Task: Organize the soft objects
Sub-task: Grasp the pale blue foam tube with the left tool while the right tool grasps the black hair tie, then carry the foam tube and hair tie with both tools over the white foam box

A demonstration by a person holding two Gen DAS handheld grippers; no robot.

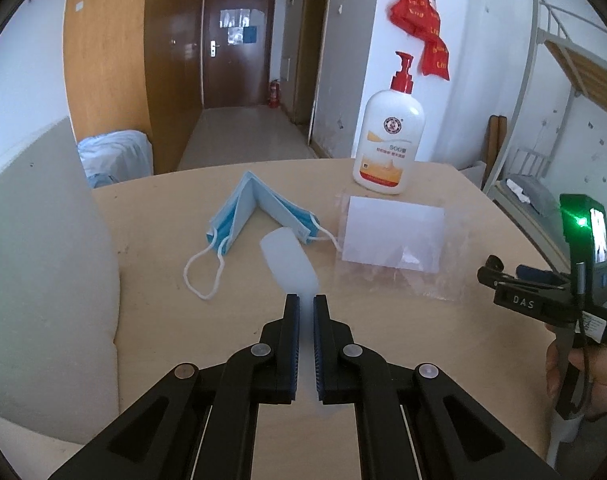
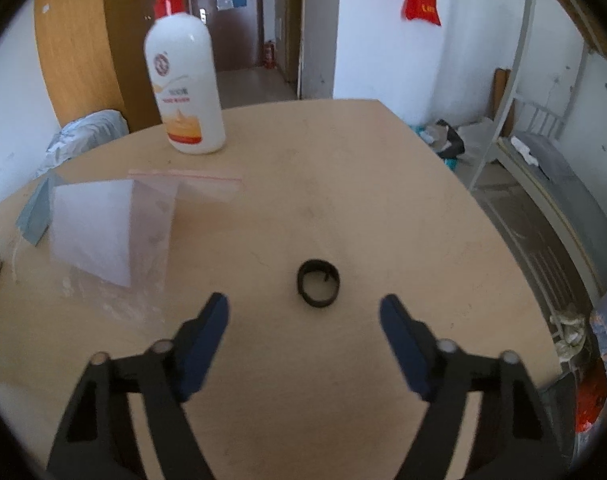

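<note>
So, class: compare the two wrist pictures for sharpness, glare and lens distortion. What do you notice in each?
Left wrist view: mostly sharp, label on the white pump bottle with red cap legible; straight door frames bow near the rim. Right wrist view: softer, the clear zip bag holding white paper smeared; the small black ring fairly crisp; bright, washed-out walls.

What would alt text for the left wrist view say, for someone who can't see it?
The left gripper, jaws nearly closed, pinches a translucent white soft piece above a wooden table. Beyond lie a folded blue face mask, a clear zip bag holding white paper, and a red-pump lotion bottle; the other handheld gripper shows at the right edge.
</note>
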